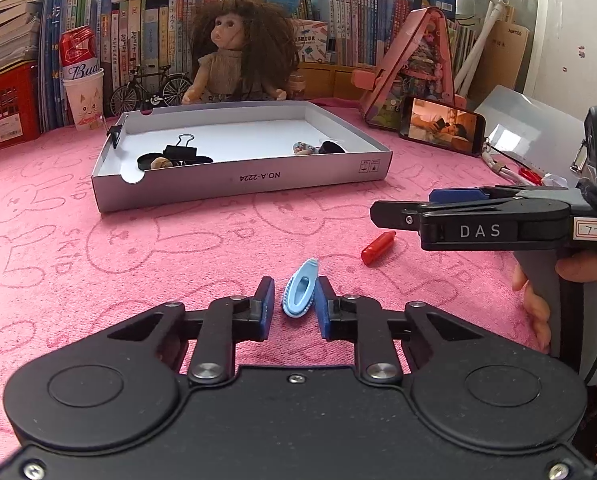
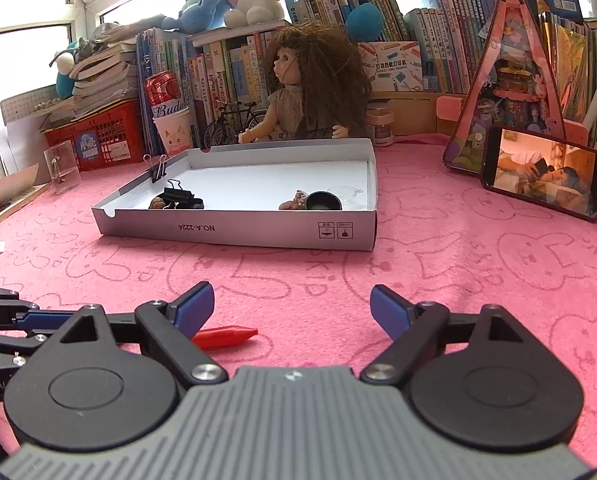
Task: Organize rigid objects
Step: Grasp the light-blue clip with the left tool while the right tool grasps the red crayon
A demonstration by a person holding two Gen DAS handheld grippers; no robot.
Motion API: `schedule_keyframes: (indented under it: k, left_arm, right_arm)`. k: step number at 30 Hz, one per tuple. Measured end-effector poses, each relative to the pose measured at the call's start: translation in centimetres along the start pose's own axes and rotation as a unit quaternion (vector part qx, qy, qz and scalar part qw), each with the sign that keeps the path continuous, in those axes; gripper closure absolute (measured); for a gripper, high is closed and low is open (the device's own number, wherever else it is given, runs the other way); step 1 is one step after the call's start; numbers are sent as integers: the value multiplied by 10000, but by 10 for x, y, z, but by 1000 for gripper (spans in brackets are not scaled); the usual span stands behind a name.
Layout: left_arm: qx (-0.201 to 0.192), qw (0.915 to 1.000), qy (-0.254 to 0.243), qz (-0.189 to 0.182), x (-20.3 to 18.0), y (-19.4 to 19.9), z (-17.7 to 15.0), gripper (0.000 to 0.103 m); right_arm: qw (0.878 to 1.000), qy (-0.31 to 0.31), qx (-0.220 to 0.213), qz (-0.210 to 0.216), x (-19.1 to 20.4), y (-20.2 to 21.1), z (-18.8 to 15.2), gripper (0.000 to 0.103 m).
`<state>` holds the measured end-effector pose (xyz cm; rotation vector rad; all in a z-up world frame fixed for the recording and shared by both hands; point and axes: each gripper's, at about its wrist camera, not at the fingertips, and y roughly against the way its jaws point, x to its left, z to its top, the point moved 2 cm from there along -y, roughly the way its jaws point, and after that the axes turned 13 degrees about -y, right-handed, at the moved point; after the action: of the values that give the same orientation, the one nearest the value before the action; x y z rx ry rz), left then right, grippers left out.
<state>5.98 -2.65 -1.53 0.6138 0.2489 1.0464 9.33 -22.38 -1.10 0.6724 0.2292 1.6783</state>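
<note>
A light blue hair clip [image 1: 299, 292] lies on the pink cloth, and my left gripper [image 1: 294, 286] is shut on it, a blue pad on each side. A red cap-like piece [image 1: 378, 248] rests on the cloth to the right of the clip. My right gripper [image 2: 291, 296] stands open with only bare cloth between its fingers. In its own view the red piece [image 2: 224, 336] pokes out from behind its left finger. From the left wrist view the right gripper [image 1: 402, 206] shows side-on, just above the red piece. Farther back lies the grey-white box tray [image 1: 238, 178].
The tray [image 2: 238, 234] holds black binder clips [image 2: 176, 196], a black lid [image 2: 322, 201] and small figures. Behind it are a doll [image 2: 310, 88], a toy bicycle, a cup with a can, a red crate [image 2: 102, 140] and book rows. A phone [image 2: 546, 172] leans at the right.
</note>
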Motion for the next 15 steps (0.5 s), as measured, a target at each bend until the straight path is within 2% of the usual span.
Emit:
schedule_keyframes:
  k: [6,15]
  left_arm:
    - [-7,9999,12,161,6,1,-1,84]
    - [-34,9997,116,191,8,-1,0,84]
  right_arm:
    - [9999,66,83,92,9,6,-7,12]
    - [9986,490,165,89,25,6,-16,12]
